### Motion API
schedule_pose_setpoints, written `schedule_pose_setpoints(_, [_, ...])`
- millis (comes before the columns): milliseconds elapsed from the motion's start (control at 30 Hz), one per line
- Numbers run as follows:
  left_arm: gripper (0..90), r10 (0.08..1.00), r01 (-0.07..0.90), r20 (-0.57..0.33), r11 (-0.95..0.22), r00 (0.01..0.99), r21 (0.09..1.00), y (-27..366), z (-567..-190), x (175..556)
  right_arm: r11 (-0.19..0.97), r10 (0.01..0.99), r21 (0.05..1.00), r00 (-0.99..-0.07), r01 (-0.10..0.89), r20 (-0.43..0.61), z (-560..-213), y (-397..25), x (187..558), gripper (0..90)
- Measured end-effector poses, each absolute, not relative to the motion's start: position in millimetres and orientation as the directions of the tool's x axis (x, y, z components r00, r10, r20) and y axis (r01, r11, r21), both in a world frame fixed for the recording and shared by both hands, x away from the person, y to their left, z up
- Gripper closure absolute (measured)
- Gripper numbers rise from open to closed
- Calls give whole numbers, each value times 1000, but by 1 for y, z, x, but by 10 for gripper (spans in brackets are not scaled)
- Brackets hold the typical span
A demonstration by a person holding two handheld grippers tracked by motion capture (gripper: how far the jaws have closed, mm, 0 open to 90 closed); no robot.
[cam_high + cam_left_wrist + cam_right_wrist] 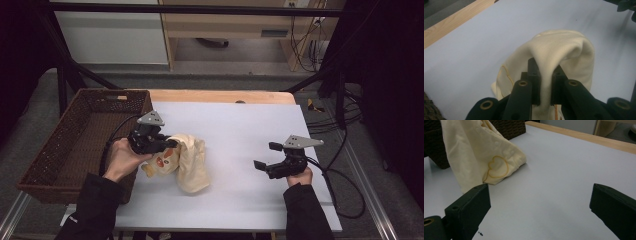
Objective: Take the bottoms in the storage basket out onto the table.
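A person sits at a table covered by a pale grey mat (240, 130), holding 2 black two-jaw grippers. The left gripper (170, 143) is clamped on a fold of a cream-coloured cloth garment (192, 160); in the left gripper view the fabric (559, 52) is pinched tight between the narrow jaws and drapes over them in a hump. The garment sits on the mat's left part, just beside a dark brown woven basket (55, 150), partly lifted and partly resting on the mat. An orange and red printed patch shows on its lower left side in the high view, too small to read. In the right gripper view a heart outline stitched in yellow thread (497, 167) marks the garment; no lettering is legible. The right gripper (265, 156) is held above the mat's right part, well apart from the garment, its jaws spread wide and holding nothing.
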State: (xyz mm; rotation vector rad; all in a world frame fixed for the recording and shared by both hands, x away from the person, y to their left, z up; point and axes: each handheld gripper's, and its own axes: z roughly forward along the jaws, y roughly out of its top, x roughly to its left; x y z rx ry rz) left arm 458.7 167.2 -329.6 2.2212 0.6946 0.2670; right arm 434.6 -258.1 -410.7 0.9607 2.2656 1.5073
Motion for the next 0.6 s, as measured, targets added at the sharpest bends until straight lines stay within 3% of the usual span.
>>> schedule_pose_setpoints(600, [807,564,419,-54,-543,824,728,168,-344,457,244,647,890,-748,385,146,-411,-257,435,40])
